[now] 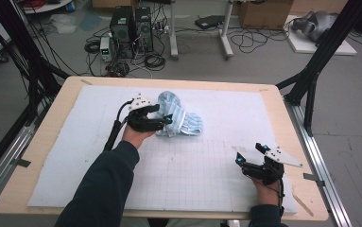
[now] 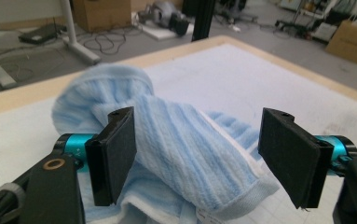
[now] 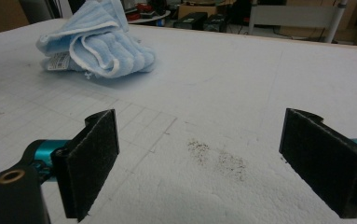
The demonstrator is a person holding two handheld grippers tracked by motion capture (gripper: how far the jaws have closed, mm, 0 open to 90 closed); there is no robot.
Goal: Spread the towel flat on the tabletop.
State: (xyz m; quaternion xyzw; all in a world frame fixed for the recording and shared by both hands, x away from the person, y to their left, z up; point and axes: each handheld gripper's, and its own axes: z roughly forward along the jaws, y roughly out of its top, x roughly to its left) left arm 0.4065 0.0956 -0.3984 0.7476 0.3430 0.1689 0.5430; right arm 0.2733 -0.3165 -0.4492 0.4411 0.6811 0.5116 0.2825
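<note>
High view: fixed camera above near table edge, looking forward and down over whole white mat, floor beyond. Left gripper view: low, close behind blue towel, facing across table toward far edge. Right gripper view: low over mat, same towel farther off. All three views share towel and mat.

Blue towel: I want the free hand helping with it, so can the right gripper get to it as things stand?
Probably yes. The right gripper stands open, apart from the blue towel, with bare white mat between them.
</note>
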